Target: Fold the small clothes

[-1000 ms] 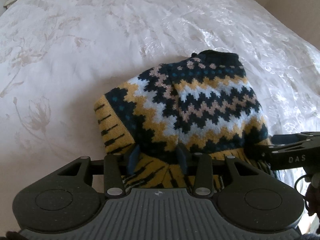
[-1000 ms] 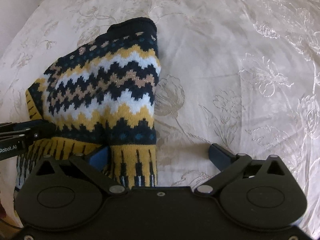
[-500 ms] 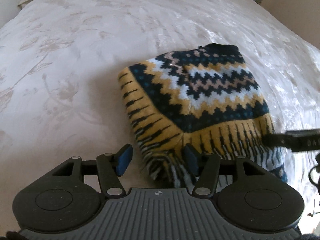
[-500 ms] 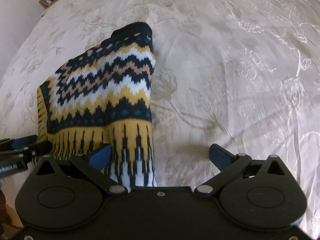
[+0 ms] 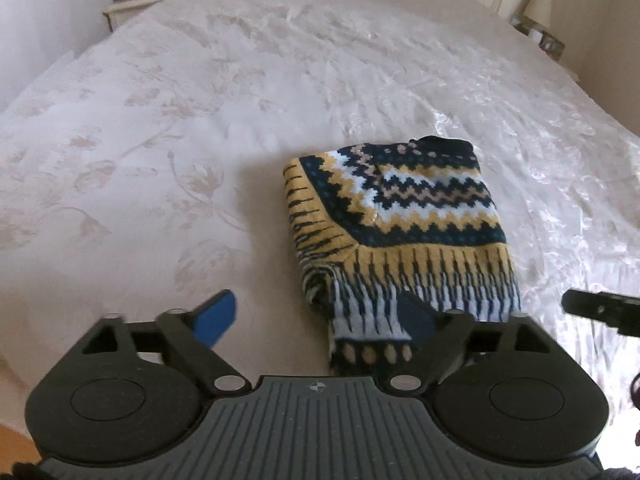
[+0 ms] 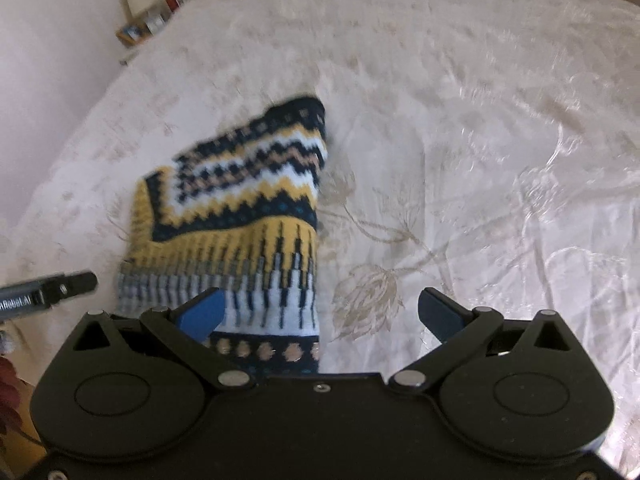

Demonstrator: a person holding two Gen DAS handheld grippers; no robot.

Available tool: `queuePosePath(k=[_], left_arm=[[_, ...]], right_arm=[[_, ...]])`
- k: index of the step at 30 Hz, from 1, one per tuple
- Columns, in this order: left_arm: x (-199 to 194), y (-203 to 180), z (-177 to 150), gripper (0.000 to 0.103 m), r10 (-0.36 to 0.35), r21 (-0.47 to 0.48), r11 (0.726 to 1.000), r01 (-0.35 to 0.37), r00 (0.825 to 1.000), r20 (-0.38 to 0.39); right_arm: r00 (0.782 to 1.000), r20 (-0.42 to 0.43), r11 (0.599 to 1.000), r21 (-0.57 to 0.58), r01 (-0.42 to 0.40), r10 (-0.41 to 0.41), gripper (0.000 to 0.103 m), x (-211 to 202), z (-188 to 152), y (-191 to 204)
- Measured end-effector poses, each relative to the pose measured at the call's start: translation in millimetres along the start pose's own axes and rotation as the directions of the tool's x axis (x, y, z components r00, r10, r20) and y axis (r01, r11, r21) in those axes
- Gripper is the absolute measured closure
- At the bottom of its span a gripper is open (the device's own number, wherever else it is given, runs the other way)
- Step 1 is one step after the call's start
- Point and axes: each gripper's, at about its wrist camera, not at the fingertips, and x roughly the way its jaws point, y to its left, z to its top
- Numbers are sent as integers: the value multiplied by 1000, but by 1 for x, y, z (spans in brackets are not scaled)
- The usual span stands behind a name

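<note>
A: What could go wrong now?

B: The left gripper (image 5: 316, 316) is opening its fingers, and the near edge of the sweater (image 5: 400, 224) lies between them, not pinched. The right gripper (image 6: 320, 312) is also spread wide and empty. If one finger catches the knit while it goes away, I think the fold could be dragged open.

A: And how does the sweater look?

B: It lies folded in a thick, compact bundle on the bed (image 5: 200, 120), with zigzag bands of navy, mustard and white. The near edge looks a little uneven.
</note>
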Motion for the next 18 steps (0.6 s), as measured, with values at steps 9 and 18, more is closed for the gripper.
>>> queuePosePath(k=[9,18], left_arm=[[-45,-26,-9,8,42,-21,999,-42,999,7],[-79,-42,-21,9,103,-1,995,-103,995,3]], right_arm=[[997,78,1000,5,-16,15,1,-50,-8,7],[996,88,1000,4,-13,13,1,-82,-22,19]])
